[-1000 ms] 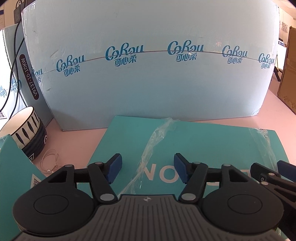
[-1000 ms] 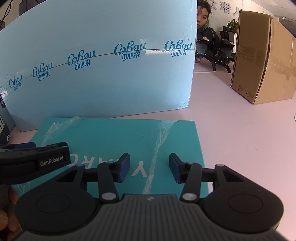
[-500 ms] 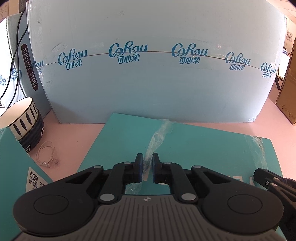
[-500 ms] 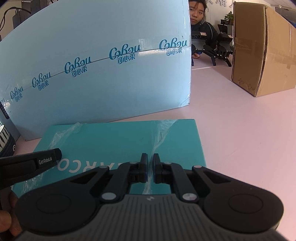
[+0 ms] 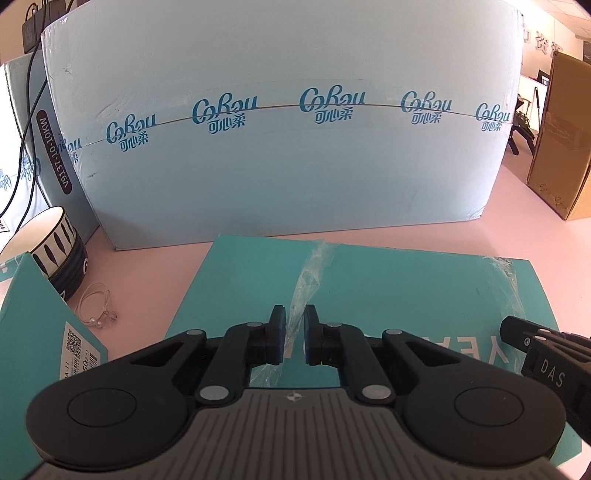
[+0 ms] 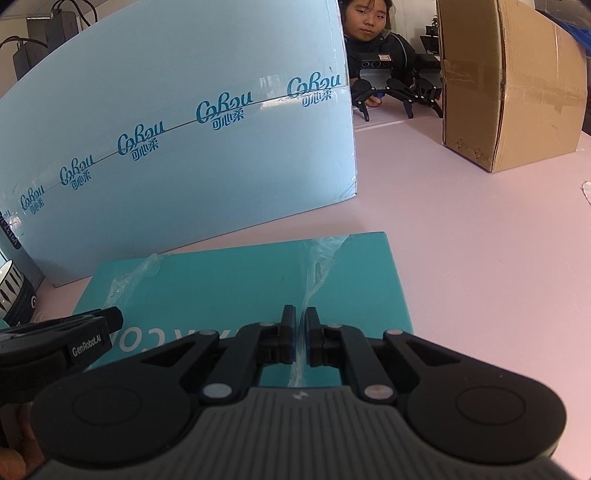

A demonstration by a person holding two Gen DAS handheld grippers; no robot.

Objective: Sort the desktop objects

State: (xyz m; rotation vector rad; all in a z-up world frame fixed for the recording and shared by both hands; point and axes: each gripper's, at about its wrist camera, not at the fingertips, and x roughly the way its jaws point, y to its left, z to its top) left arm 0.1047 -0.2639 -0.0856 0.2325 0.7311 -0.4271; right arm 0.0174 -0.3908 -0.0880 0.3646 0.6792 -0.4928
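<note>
A flat teal box (image 5: 388, 291) with loose clear tape strips lies on the pink table; it also shows in the right wrist view (image 6: 258, 280). My left gripper (image 5: 294, 334) is above the box's near edge, nearly closed on nothing, with a small gap between its blue pads. My right gripper (image 6: 300, 334) is above the same box to the right, also nearly closed and empty. A striped ceramic cup (image 5: 51, 240) stands at the left, with a thin hair tie with beads (image 5: 96, 306) beside it. A second teal box (image 5: 33, 325) stands at the near left.
A big light-blue carton (image 5: 288, 155) printed with blue logos stands behind the teal box. A brown cardboard box (image 6: 509, 85) stands at the far right. A person (image 6: 373, 33) with other grippers sits behind the table. Cables hang at the far left.
Both grippers went from wide open to nearly closed, empty. Both have drawn back and up a little from the teal box.
</note>
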